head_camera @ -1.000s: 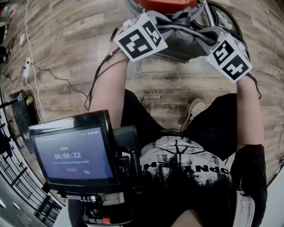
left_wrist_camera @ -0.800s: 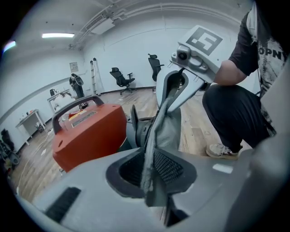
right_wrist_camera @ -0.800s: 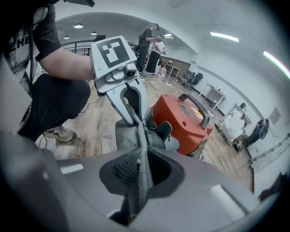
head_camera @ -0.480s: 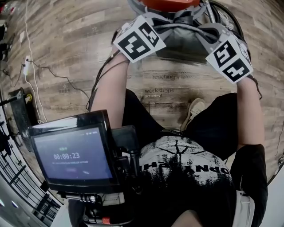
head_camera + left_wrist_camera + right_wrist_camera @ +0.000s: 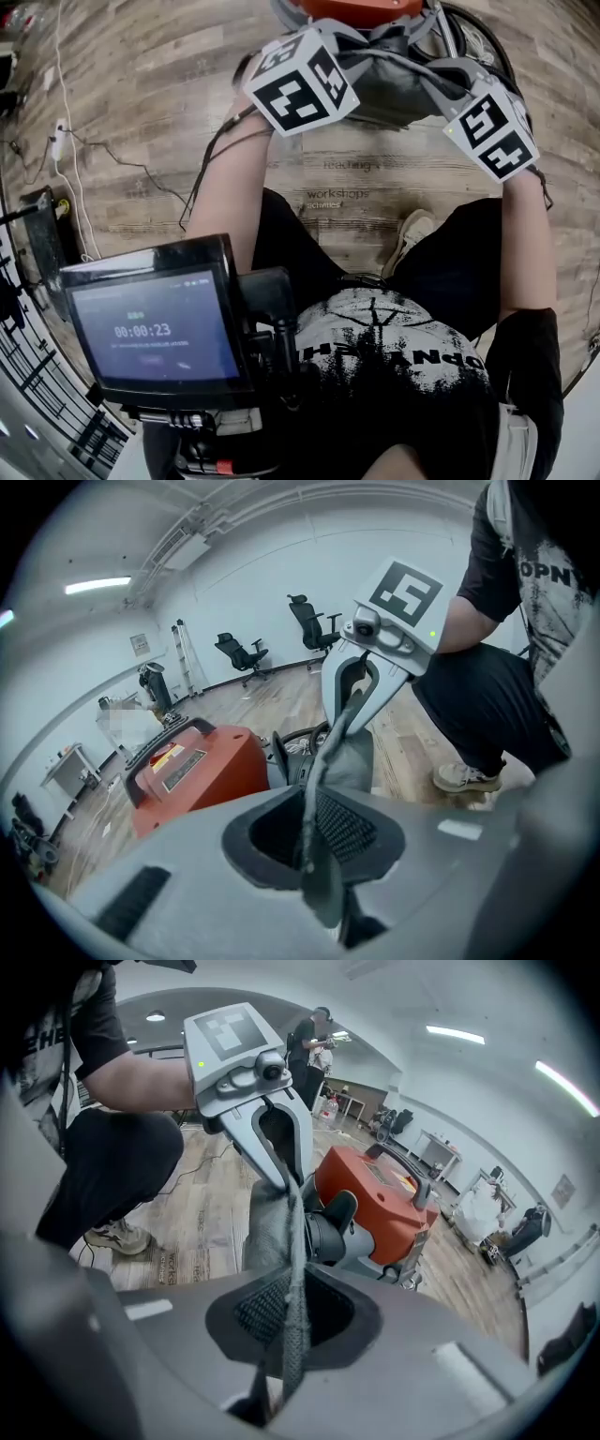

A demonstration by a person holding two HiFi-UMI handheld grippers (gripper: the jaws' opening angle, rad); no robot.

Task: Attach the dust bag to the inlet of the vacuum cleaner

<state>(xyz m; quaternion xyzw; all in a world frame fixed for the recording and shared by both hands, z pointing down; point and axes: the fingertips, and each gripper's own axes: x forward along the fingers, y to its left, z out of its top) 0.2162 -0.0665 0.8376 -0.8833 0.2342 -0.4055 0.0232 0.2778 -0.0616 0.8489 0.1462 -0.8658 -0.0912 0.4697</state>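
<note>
A grey fabric dust bag (image 5: 398, 84) hangs stretched between my two grippers above the wooden floor. The orange vacuum cleaner (image 5: 352, 9) stands just beyond it, its black round inlet (image 5: 328, 1224) facing the bag. In the left gripper view, my left gripper (image 5: 319, 892) has the bag's edge (image 5: 349, 757) between its jaws, which are closing on the cloth. My right gripper (image 5: 281, 1372) is shut on the opposite edge (image 5: 272, 1232). Each gripper shows in the other's view: the right gripper (image 5: 352, 700) and the left gripper (image 5: 286, 1180) both pinch the cloth from above.
Thin cables (image 5: 141, 173) and a white plug (image 5: 56, 141) lie on the floor at left. The vacuum's black hose (image 5: 487, 42) curls at top right. The person's shoe (image 5: 411, 230) is below the bag. Office chairs (image 5: 314, 625) and tables (image 5: 441, 1152) stand farther off.
The left gripper's marker cube has shifted slightly up and right and rolled a little. The right cube has edged right. The bag stays stretched between them.
</note>
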